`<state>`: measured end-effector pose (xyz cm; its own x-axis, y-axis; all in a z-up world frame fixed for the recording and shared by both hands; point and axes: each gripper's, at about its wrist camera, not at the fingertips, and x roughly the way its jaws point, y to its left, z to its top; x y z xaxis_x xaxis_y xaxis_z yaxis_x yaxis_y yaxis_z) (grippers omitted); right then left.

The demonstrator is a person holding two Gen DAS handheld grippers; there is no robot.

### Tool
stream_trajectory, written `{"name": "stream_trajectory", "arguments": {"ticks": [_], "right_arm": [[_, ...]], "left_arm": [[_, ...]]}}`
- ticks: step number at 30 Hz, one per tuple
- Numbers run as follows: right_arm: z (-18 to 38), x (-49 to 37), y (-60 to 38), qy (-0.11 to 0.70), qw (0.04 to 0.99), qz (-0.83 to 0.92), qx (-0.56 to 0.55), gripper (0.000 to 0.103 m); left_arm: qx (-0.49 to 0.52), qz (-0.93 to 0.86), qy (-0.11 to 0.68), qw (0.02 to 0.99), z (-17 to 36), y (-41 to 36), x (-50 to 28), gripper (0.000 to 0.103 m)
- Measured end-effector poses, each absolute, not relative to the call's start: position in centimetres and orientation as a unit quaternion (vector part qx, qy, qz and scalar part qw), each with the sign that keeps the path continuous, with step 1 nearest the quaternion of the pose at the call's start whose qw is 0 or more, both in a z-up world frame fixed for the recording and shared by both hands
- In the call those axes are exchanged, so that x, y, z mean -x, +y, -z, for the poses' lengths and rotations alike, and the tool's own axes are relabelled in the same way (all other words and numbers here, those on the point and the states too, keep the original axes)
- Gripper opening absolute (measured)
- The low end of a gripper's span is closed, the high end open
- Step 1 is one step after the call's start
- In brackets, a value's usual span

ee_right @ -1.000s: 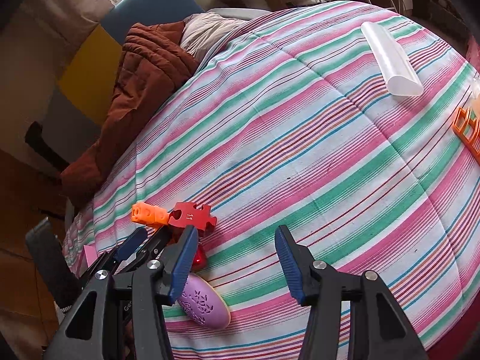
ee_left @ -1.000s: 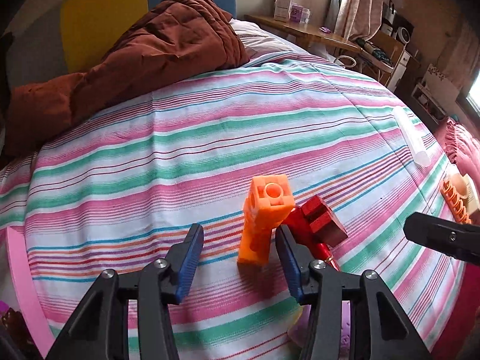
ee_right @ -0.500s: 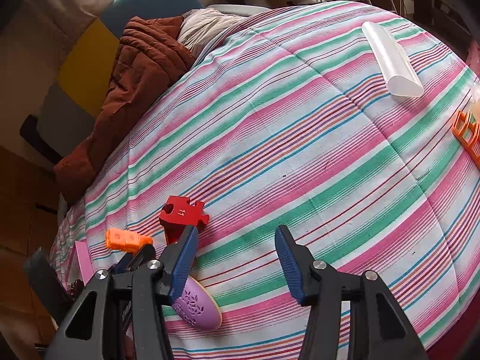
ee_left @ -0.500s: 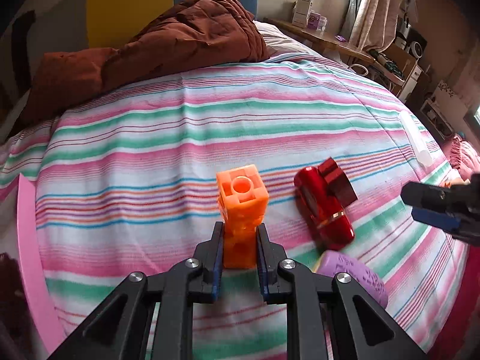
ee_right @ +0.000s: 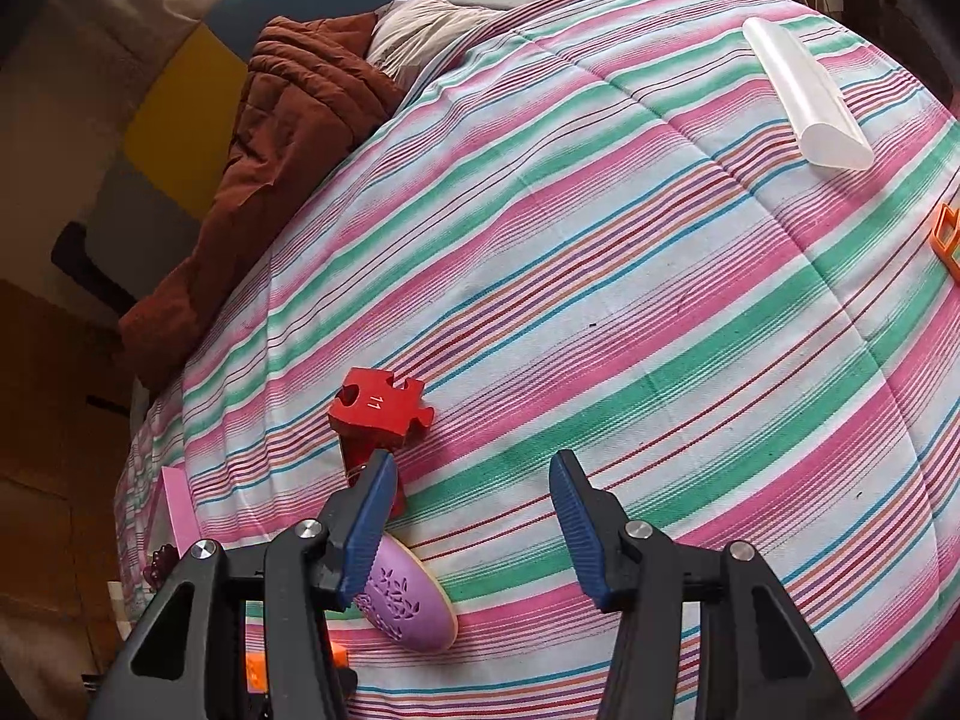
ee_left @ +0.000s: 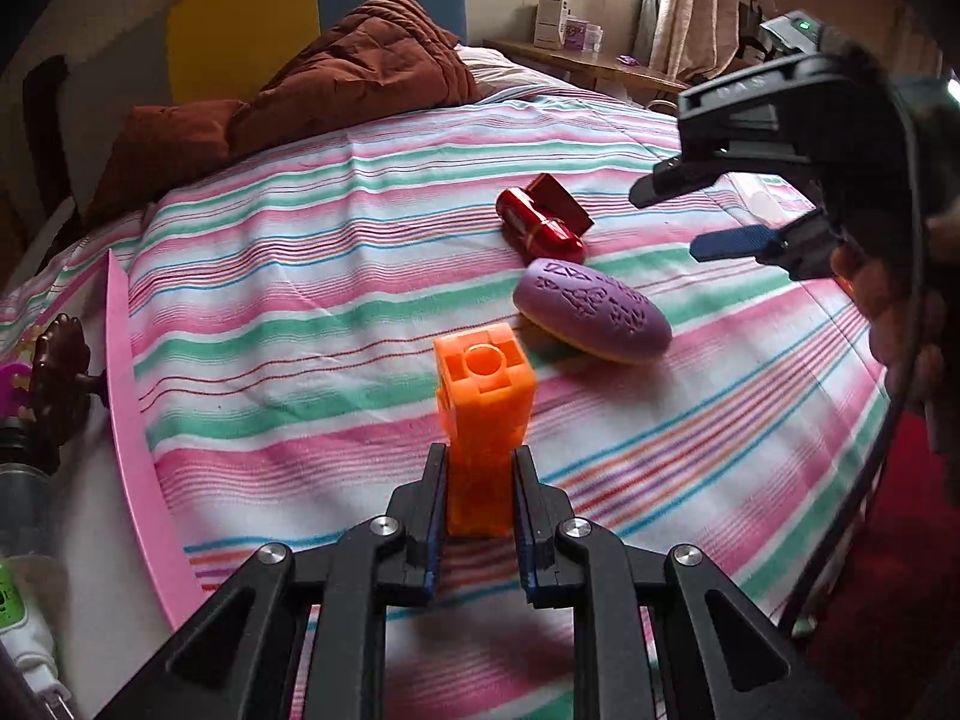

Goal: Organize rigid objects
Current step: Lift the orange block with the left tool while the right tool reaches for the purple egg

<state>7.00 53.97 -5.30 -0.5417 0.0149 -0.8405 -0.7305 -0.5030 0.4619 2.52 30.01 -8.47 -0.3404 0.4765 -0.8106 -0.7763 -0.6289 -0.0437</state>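
My left gripper point(ee_left: 479, 483) is shut on an orange block point(ee_left: 487, 414) and holds it upright above the striped bedspread point(ee_left: 300, 300). Beyond it lie a purple oval piece point(ee_left: 591, 312) and a red toy with a puzzle-shaped block point(ee_left: 540, 222). My right gripper point(ee_right: 471, 528) is open and empty above the bedspread point(ee_right: 600, 300); it also shows at the right of the left wrist view point(ee_left: 708, 216). The red puzzle block point(ee_right: 378, 408) and the purple oval point(ee_right: 408, 600) lie by its left finger.
A pink tray edge point(ee_left: 129, 414) with small items lies at the left. A brown quilt point(ee_left: 336, 90) is bunched at the headboard. A clear tube point(ee_right: 804, 96) and an orange frame piece point(ee_right: 945, 237) lie far right on the bed.
My left gripper closed on the orange block, lifted it and drew it back and left, away from the red toy. The right gripper stayed open, shifting slightly.
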Motion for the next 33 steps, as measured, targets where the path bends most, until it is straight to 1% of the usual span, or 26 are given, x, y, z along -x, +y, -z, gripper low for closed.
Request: {"name": "stream_trajectory", "arguments": {"ticks": [7, 13, 15, 19, 28, 33], "right_arm": [[5.6, -6.2, 53.1, 0.439, 0.201, -0.767, 0.423, 0.054], [5.7, -4.7, 51.3, 0.413, 0.162, -0.775, 0.45, 0.054], [5.7, -3.9, 50.3, 0.392, 0.147, -0.78, 0.464, 0.054], [5.5, -3.3, 49.0, 0.346, 0.142, -0.792, 0.482, 0.054], [6.1, -2.6, 48.3, 0.314, 0.142, -0.794, 0.502, 0.054], [6.4, -2.1, 47.5, 0.306, 0.117, -0.794, 0.512, 0.058]], "left_arm": [[0.412, -0.8, 0.169, 0.402, 8.7, 29.0, -3.1, 0.019], [0.407, -0.803, 0.174, 0.399, 8.8, 29.2, -3.0, 0.02], [0.408, -0.803, 0.174, 0.398, 8.8, 29.3, -3.0, 0.02], [0.408, -0.804, 0.172, 0.398, 8.9, 29.5, -2.9, 0.02], [0.404, -0.805, 0.169, 0.4, 9.1, 29.4, -2.8, 0.02], [0.405, -0.804, 0.167, 0.402, 9.1, 29.4, -2.7, 0.02]]}}
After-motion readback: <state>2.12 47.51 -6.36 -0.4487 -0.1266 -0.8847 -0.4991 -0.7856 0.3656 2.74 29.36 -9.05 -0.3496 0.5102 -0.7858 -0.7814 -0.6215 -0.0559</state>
